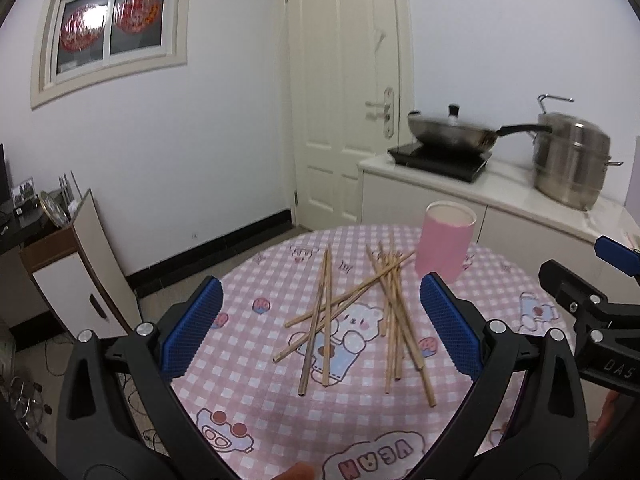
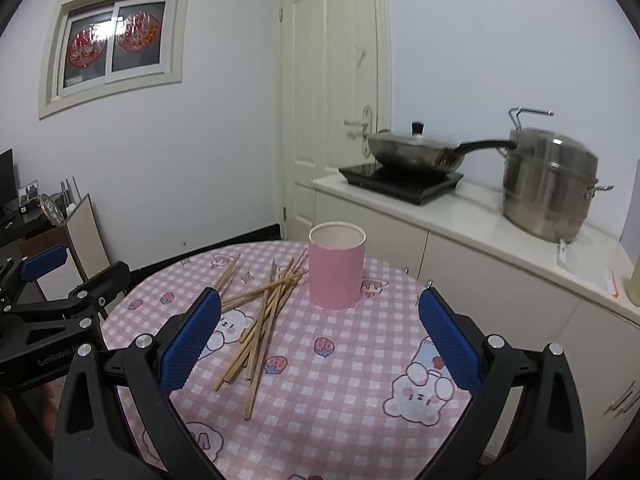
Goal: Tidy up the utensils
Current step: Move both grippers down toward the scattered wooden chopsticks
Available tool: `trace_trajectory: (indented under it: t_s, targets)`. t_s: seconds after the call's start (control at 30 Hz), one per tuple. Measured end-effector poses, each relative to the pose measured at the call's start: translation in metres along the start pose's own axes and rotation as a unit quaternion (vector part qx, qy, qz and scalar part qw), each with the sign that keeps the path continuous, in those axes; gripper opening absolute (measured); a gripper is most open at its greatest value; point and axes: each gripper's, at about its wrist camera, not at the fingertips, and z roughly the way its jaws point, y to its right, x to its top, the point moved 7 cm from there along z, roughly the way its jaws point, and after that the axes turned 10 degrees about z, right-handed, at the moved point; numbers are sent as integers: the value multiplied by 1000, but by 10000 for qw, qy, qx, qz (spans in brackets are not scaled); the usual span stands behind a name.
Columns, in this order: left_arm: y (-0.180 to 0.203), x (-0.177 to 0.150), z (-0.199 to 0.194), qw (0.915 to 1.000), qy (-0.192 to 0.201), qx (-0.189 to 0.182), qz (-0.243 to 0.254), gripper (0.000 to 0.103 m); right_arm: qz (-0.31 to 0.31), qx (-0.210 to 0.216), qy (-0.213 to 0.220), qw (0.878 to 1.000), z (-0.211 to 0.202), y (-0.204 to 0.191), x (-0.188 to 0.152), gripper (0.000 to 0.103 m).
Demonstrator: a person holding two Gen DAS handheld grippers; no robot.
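Left wrist view: left claw (image 1: 320, 332) spread wide above crisscrossed chopsticks (image 1: 360, 320) mid-desk (image 1: 248, 392), pink cup (image 1: 444, 246) at 1 o'clock, right claw (image 2: 320, 340) likewise released, empty; risk: pinching several tangled sticks, scattering neighbours, toppling light cup.

— What do we have carrying everything here?

— We see a round counter (image 2: 340, 360) covered by a pink-and-white checked cloth printed with cartoon bears and strawberries.

— And what lies on it?

— We count a loose heap of thin, pale wooden chopsticks (image 1: 356, 312), crossing one another at several angles, flat on the cloth. Just beyond them stands a pink cylindrical holder (image 2: 337, 266), upright, open at the top.

— Do the sticks touch it?

— From the right wrist view we see a few tips reaching close to its base; whether they touch, we cannot tell.
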Motion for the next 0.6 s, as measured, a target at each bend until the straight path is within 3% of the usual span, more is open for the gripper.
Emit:
trace_trajectory:
  t_s: [0.37, 0.53, 0.6]
  targets:
    - [-19, -33, 66, 9961, -874, -75, -118, 97, -119, -29, -582, 9982, 64, -4, -16, 95]
    - [-24, -38, 100, 9911, -1201, -515, -245, 97, -286, 9, -815, 9963, 95, -11, -22, 95]
    - [-25, -37, 116, 9883, -1343, -655, -297, 90, -388, 75, -911, 9951, 108, -19, -22, 95]
